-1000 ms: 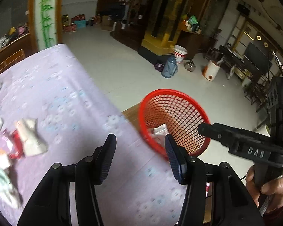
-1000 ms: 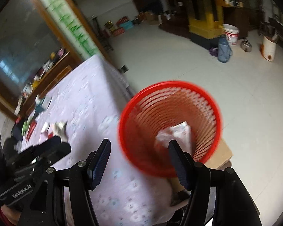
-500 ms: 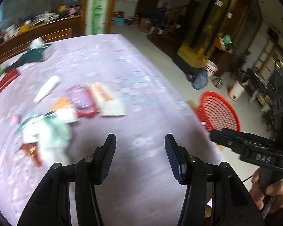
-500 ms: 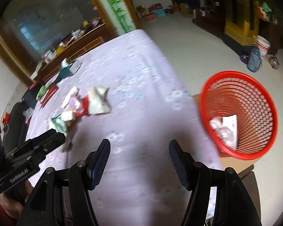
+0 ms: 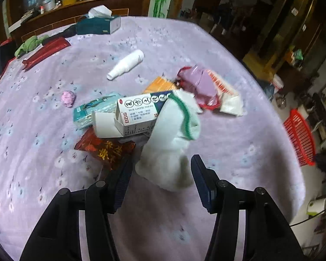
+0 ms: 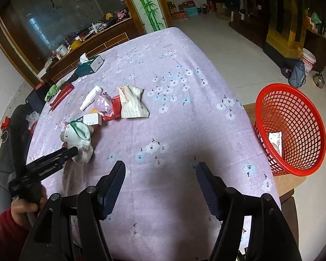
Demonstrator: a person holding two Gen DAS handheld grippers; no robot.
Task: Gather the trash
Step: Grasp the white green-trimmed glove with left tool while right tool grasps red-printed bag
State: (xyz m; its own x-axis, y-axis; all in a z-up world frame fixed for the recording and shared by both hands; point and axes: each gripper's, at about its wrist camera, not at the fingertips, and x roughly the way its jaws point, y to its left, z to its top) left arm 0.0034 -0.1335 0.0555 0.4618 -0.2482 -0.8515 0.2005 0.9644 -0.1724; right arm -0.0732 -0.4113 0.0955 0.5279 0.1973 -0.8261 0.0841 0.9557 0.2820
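- Left gripper (image 5: 160,174) is held with jaws wide around the near end of the limp white green-trimmed sock (image 5: 173,134).
- Sock alone should be pinched; the white printed carton (image 5: 137,115) touching it is best avoided.
- Right gripper (image 6: 159,183), jaws wide and empty, is seen well apart from the sock.

Left tool (image 5: 160,180) and right tool (image 6: 159,187) both gape wide, empty

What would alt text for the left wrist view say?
The open left gripper straddles the near end of a white sock atop a litter pile on a lilac flowered tablecloth. A red basket shows at the right edge.
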